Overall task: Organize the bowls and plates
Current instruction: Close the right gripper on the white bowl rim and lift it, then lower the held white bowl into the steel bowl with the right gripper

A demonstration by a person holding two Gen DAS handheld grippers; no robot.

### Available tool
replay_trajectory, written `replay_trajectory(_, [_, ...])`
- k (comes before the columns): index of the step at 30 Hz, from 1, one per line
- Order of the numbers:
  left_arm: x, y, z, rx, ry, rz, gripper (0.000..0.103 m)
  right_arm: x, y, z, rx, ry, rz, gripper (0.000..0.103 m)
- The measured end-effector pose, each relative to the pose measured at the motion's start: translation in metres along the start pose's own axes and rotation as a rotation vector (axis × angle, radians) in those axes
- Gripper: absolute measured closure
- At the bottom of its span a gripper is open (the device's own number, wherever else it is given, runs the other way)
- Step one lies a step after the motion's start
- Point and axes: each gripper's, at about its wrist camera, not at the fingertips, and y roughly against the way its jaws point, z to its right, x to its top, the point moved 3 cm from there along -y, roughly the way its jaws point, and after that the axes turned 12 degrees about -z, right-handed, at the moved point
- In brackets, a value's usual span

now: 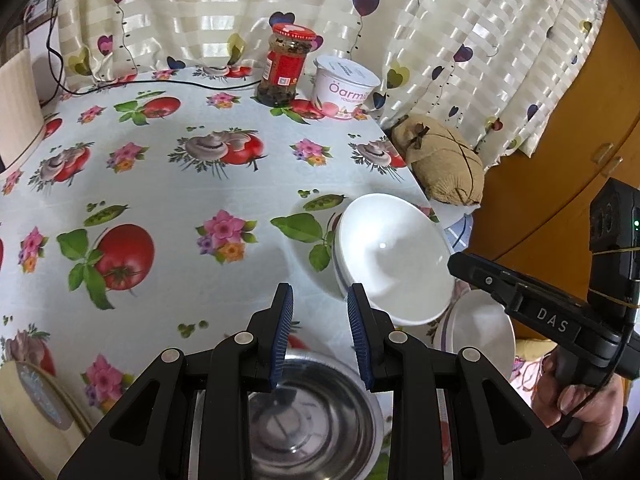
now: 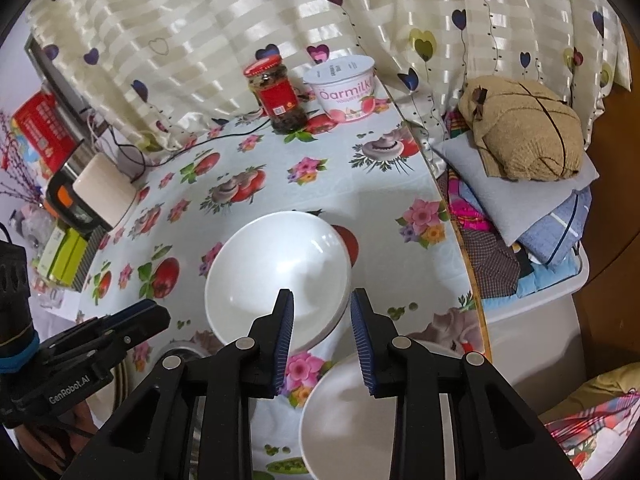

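A white bowl [image 1: 394,256] [image 2: 276,272] sits nested on another bowl with a blue stripe near the table's right edge. A second white bowl [image 1: 480,332] [image 2: 344,412] stands closer to me, and a steel bowl [image 1: 312,412] [image 2: 188,354] is to its left. My left gripper [image 1: 320,292] [image 2: 120,320] hovers open above the steel bowl's far rim with nothing between its blue pads. My right gripper [image 2: 322,296] [image 1: 456,264] hangs over the near right rim of the nested white bowl. Its jaws stand apart and do not press on the rim.
A red-lidded jar [image 1: 286,64] and a yoghurt tub [image 1: 346,88] stand at the back by the curtain, with a black cable [image 1: 160,82] beside them. Off the table's right edge [image 2: 460,248] lie a tan cushion [image 2: 524,128] and folded clothes. A beige roll [image 2: 104,188] and boxes stand at the left.
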Motion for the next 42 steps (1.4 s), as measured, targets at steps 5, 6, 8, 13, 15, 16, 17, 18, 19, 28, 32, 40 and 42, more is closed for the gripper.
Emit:
replay_trajectory(5, [0.007,-0.010,0.002,-0.010,0.003,-0.010,0.074,0.006,-0.010,0.005,-0.002,-0.008,-0.015,0.077])
replay_trajectory(6, [0.008,-0.012,0.003,-0.011,0.003,-0.014,0.074,0.007,-0.013,0.006,-0.004,-0.009,-0.019,0.078])
replay_trajectory(8, [0.009,-0.015,0.003,-0.014,0.003,-0.019,0.074,0.008,-0.016,0.008,-0.004,-0.011,-0.025,0.079])
replay_trajectory(13, [0.012,-0.020,0.005,-0.028,-0.002,-0.022,0.074,0.010,-0.022,0.011,-0.004,-0.015,-0.035,0.080])
replay_trajectory(15, [0.013,-0.022,0.006,-0.032,-0.002,-0.027,0.074,0.010,-0.024,0.011,-0.005,-0.016,-0.037,0.081])
replay_trajectory(16, [0.013,-0.023,0.006,-0.034,-0.002,-0.029,0.074,0.011,-0.025,0.012,-0.005,-0.016,-0.039,0.081])
replay_trajectory(17, [0.013,-0.024,0.006,-0.035,-0.003,-0.031,0.074,0.011,-0.026,0.012,-0.005,-0.017,-0.042,0.082])
replay_trajectory(18, [0.014,-0.025,0.007,-0.036,-0.004,-0.033,0.074,0.011,-0.027,0.013,-0.005,-0.017,-0.043,0.082])
replay_trajectory(19, [0.014,-0.026,0.007,-0.037,-0.006,-0.034,0.074,0.011,-0.027,0.013,-0.005,-0.017,-0.045,0.083])
replay_trajectory(28, [0.014,-0.032,0.013,-0.050,-0.031,-0.047,0.082,0.010,-0.033,0.011,0.004,-0.012,-0.059,0.088])
replay_trajectory(32, [0.014,-0.032,0.015,-0.045,-0.039,-0.044,0.083,0.011,-0.034,0.010,0.005,-0.010,-0.058,0.088])
replay_trajectory(40, [0.014,-0.025,0.014,-0.027,-0.031,-0.033,0.084,0.012,-0.032,0.008,0.007,-0.007,-0.051,0.088])
replay_trajectory(42, [0.014,-0.021,0.014,-0.024,-0.031,-0.023,0.084,0.013,-0.029,0.007,0.008,-0.005,-0.047,0.088])
